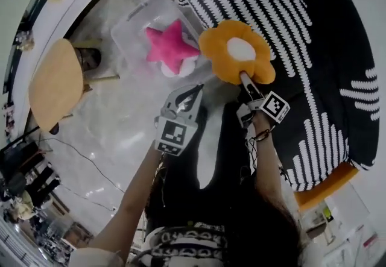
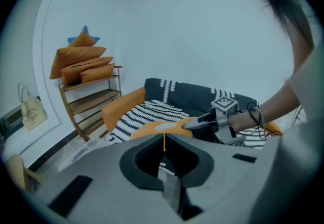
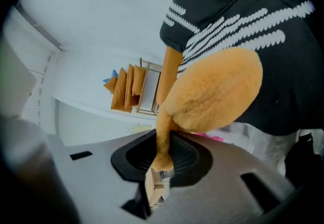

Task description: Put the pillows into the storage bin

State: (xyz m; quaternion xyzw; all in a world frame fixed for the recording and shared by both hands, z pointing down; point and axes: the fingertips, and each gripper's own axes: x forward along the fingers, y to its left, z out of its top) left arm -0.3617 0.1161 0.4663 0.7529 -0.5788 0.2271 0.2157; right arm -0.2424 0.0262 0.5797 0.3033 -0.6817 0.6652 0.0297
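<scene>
A: Two tools, holding what?
B: Right tool pinches the flower pillow by a thin edge, beside the storage bin; left tool closed, empty.
A: Risk?
B: I'd guess that pinch slips. The star pillow fills much of the bin, the sofa crowds one side; room is tight.

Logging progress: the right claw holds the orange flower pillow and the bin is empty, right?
No: the bin holds a pink star pillow, per the head view. The right claw does hold the orange flower pillow.
</scene>
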